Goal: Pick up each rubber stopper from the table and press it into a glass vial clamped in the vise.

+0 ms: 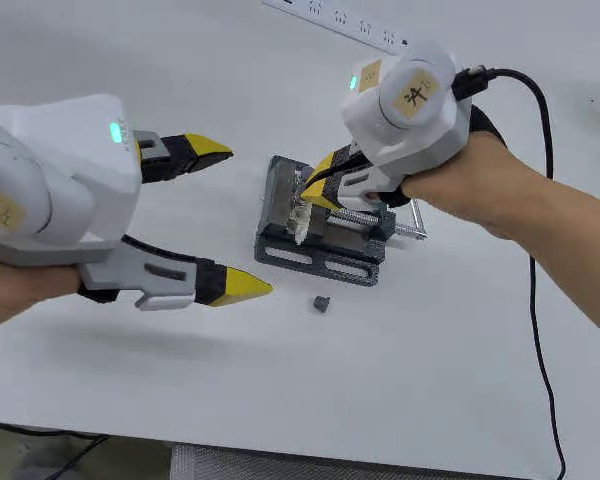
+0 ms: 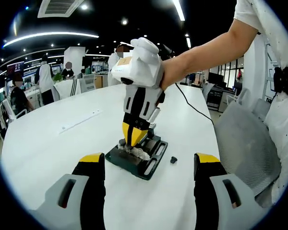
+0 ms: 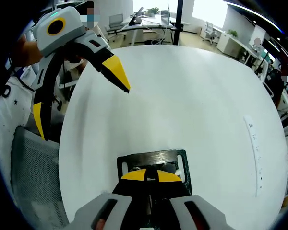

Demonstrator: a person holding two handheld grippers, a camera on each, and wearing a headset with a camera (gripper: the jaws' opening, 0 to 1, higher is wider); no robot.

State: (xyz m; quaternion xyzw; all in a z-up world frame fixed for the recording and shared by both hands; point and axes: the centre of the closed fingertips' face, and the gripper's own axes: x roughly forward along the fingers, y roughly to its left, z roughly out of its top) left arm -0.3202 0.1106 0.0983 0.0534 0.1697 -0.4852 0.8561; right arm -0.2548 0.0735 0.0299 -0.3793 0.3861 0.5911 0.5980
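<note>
Stopper (image 1: 321, 304) sits loose on the table (image 1: 430, 350) just nearside of the vise (image 1: 310, 258), where the right gripper (image 1: 315, 190), tips pinched together, half hides the vial (image 1: 300, 220); left gripper (image 1: 250, 220) hangs wide open.

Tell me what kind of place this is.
Probably an open-plan office or lab: a long white table carrying a small vise, strip lights overhead, and desks with office chairs beyond.

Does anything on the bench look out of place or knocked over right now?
Nothing stands out. The vise sits flat on the table, one stopper lies loose beside it, the right gripper has its closed tips at the vise, and the left gripper hovers open.
</note>
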